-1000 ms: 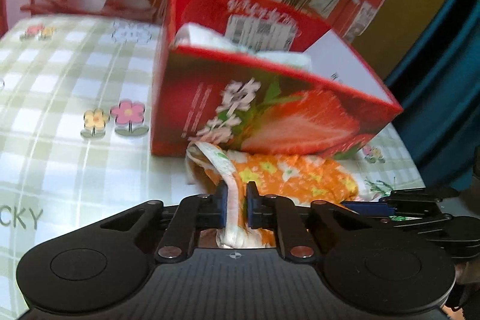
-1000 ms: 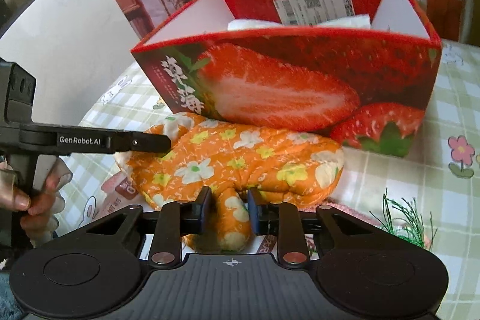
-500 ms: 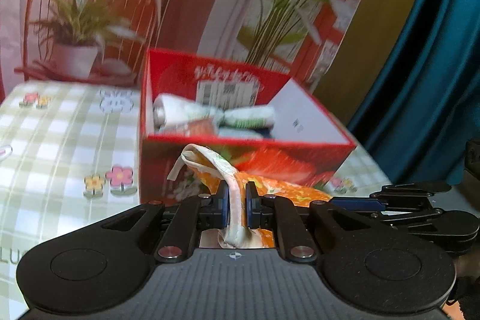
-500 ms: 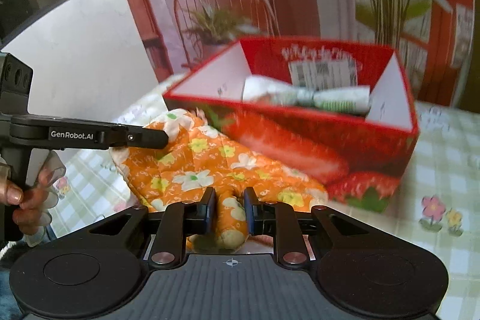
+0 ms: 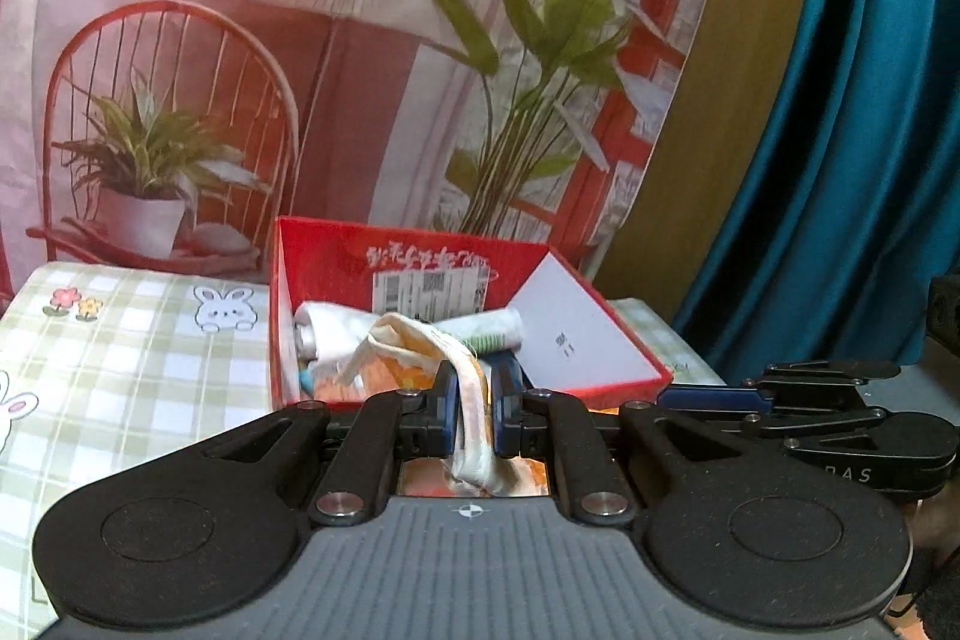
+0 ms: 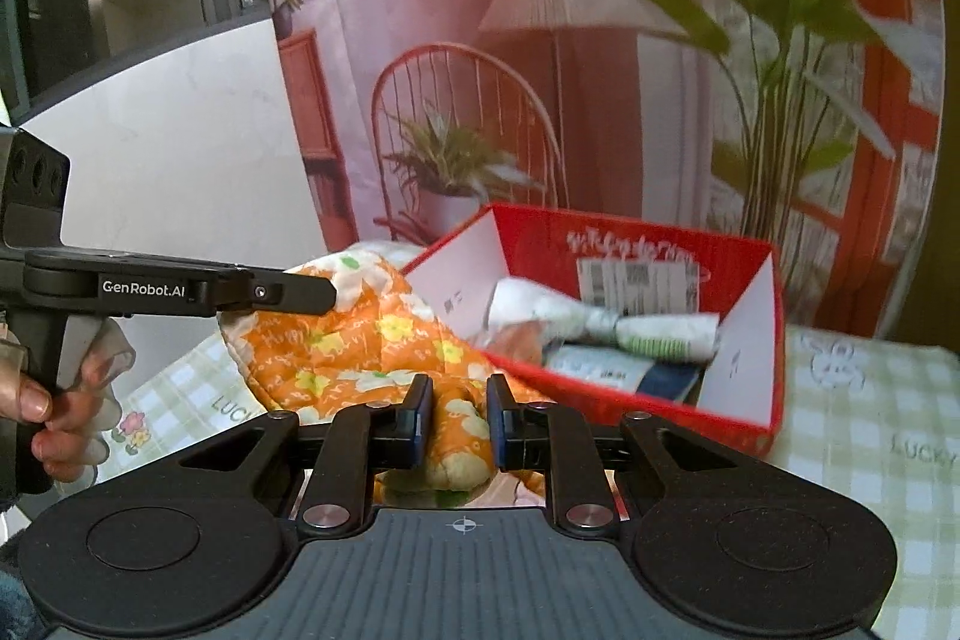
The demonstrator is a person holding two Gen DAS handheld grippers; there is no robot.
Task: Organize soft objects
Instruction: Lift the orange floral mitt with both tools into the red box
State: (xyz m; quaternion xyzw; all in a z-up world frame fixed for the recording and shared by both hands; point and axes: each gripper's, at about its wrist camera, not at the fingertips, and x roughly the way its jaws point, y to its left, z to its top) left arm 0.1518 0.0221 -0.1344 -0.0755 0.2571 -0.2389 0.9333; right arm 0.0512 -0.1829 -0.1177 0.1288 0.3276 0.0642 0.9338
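Two-gripper carry of a floppy orange floral fabric piece [image 6: 336,346], probably a padded mitt or small garment, hard to say which. Left gripper [image 5: 475,415] pinched tight on a thin cream-edged hem of it, right gripper [image 6: 459,415] clamped on a thicker stuffed lobe, so both sets of tongs closed on the same item from opposite ends. Makes sense for something this limp: one grip alone and the rest would sag and drag across the checked tablecloth [image 5: 138,352] or catch on the box wall. Held up off the table, spread between the two tools, with its far edge at or just over the near rim of the red strawberry box [image 6: 774,340]. Box already loaded with a rolled white cloth bundle [image 6: 600,325] and a few flatter packets underneath, so room inside looks limited. Likely plan, just a guess from the setup: carry over the rim, lower onto the existing pile, then let go with both. Main risk is a corner draping outside over the cardboard edge, or the white side flap [image 5: 576,340] getting pushed in. Printed backdrop with chair and plants [image 5: 180,147] behind, nothing in the way there.
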